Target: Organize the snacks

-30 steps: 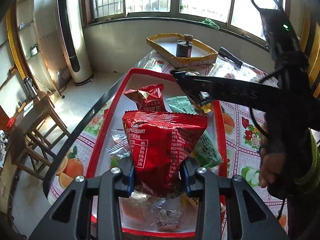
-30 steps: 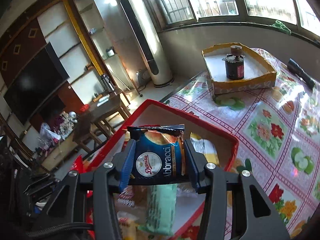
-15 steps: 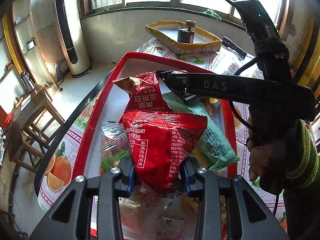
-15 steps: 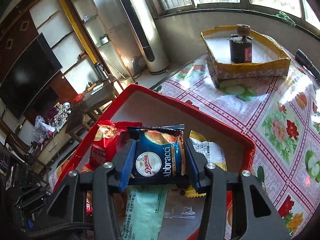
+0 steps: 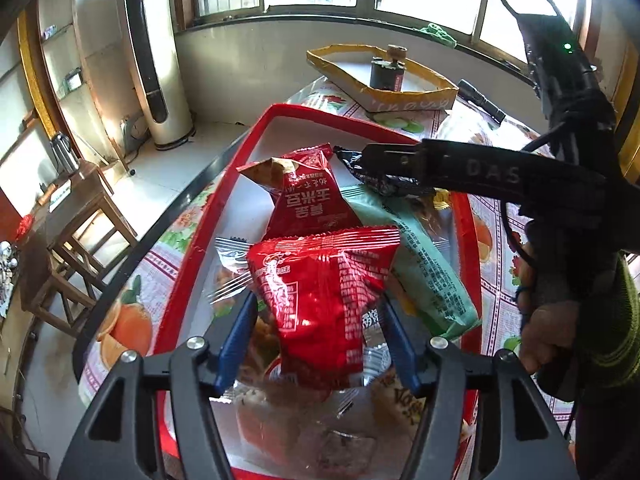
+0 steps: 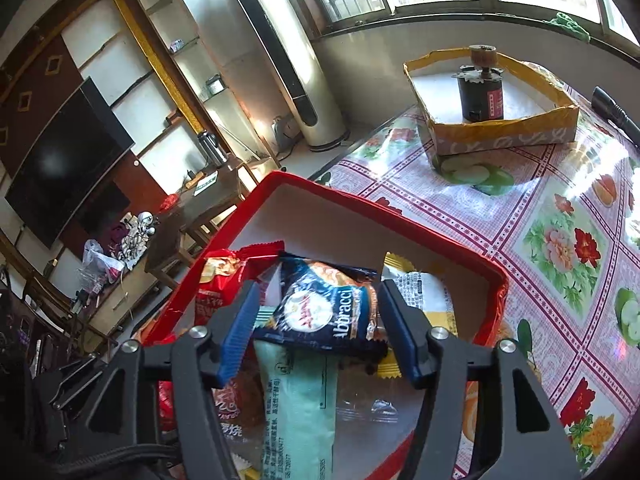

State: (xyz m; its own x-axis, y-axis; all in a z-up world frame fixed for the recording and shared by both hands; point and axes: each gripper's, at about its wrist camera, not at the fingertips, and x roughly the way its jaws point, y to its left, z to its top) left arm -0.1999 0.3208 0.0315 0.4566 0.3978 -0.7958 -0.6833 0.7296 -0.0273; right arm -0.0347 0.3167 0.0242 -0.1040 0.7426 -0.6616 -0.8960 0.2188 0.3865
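A red-rimmed tray [image 5: 244, 148] on the table holds several snack packs. My left gripper [image 5: 318, 340] stands open over the tray, and a red snack pack [image 5: 320, 292] lies loose between its spread blue pads, tilted. Beyond it lie another red pack [image 5: 308, 196] and a mint-green pack [image 5: 424, 276]. My right gripper [image 6: 316, 328] is open too; a dark blue biscuit pack [image 6: 328, 308] rests tilted between its pads on the mint-green pack [image 6: 296, 412]. The right gripper also shows in the left wrist view [image 5: 384, 168], above the tray's far end.
A yellow cardboard box [image 6: 500, 136] with a dark can [image 6: 480, 96] stands at the table's far end, a black flashlight [image 5: 480, 100] beside it. The tray's red rim [image 6: 496, 280] borders the flowered tablecloth [image 6: 560, 240]. The table edge drops off to the left.
Both grippers have opened: the red pack and the blue biscuit pack, gripped before, now lie loose and tilted between the pads. Both grippers have come lower over the tray.
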